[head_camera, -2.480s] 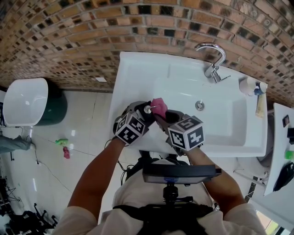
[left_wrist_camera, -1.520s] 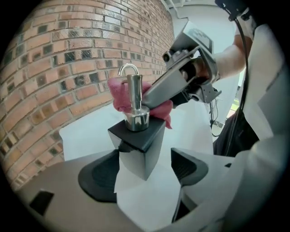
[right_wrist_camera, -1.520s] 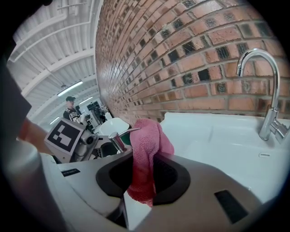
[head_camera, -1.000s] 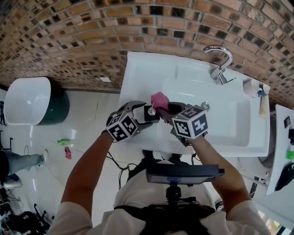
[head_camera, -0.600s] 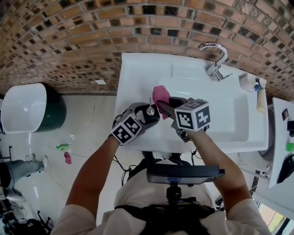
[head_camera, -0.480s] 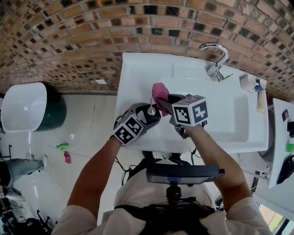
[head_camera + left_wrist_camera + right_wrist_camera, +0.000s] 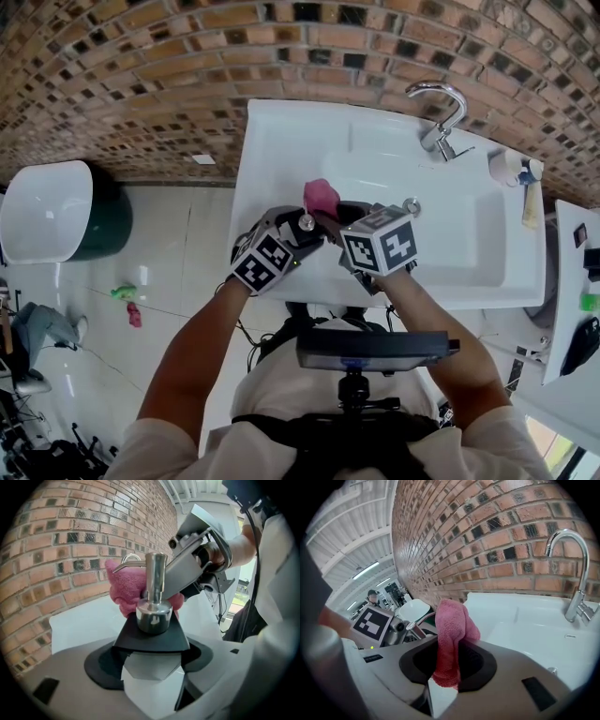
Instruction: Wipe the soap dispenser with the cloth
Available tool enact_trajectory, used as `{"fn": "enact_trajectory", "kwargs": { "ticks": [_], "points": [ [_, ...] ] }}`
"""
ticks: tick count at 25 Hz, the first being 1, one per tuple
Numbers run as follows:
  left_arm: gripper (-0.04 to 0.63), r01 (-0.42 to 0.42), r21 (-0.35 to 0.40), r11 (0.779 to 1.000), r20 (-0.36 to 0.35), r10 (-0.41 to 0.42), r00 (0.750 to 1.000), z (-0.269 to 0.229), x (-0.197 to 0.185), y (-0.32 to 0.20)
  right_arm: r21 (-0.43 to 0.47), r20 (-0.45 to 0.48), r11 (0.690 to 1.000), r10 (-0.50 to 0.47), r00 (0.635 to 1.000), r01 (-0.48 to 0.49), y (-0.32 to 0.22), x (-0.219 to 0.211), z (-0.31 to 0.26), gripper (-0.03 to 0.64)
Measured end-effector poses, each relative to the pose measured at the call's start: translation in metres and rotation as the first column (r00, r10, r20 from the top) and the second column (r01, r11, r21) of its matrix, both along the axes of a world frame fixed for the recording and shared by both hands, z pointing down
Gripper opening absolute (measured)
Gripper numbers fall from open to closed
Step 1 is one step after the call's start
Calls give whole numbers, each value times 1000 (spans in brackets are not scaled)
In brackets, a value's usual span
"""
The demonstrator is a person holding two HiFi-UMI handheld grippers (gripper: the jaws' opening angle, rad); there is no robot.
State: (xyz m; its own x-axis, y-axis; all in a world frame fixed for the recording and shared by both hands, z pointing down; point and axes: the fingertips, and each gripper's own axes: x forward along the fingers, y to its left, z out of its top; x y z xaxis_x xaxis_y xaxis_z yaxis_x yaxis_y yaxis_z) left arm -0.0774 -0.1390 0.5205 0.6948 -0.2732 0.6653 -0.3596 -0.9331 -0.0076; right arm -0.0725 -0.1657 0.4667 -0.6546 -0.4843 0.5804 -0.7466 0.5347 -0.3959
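Note:
The soap dispenser (image 7: 306, 222), a black body with a chrome pump (image 7: 152, 613), is held over the sink's near left rim by my left gripper (image 7: 298, 236). Its jaws have just been closing a little and press on the body. The pink cloth (image 7: 321, 195) hangs bunched from my right gripper (image 7: 331, 217), which is shut on it. In the left gripper view the cloth (image 7: 125, 591) lies right behind the pump and touches it. In the right gripper view the cloth (image 7: 452, 630) rises out of the jaws, with the pump (image 7: 411, 625) just to its left.
The white sink (image 7: 469, 248) has a chrome faucet (image 7: 439, 112) at its back, under a brick wall. A cup (image 7: 506, 169) and a tube (image 7: 532, 206) stand at the sink's right end. A white toilet (image 7: 42, 206) sits on the floor at left.
The right gripper has drawn back a little toward me with the cloth, which now sits bunched against the pump. The left gripper has rolled slightly with the dispenser.

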Motion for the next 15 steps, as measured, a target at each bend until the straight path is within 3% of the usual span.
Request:
{"fn": "enact_trajectory", "kwargs": {
  "ticks": [8, 15],
  "points": [
    [350, 5, 17, 1000, 6, -5, 1000, 0, 4, 2, 37, -85, 999, -15, 996, 18, 26, 8, -2, 106],
    [350, 24, 27, 999, 14, -24, 1000, -2, 2, 2, 46, -101, 999, -20, 995, 24, 48, 9, -3, 106]
  ]
}}
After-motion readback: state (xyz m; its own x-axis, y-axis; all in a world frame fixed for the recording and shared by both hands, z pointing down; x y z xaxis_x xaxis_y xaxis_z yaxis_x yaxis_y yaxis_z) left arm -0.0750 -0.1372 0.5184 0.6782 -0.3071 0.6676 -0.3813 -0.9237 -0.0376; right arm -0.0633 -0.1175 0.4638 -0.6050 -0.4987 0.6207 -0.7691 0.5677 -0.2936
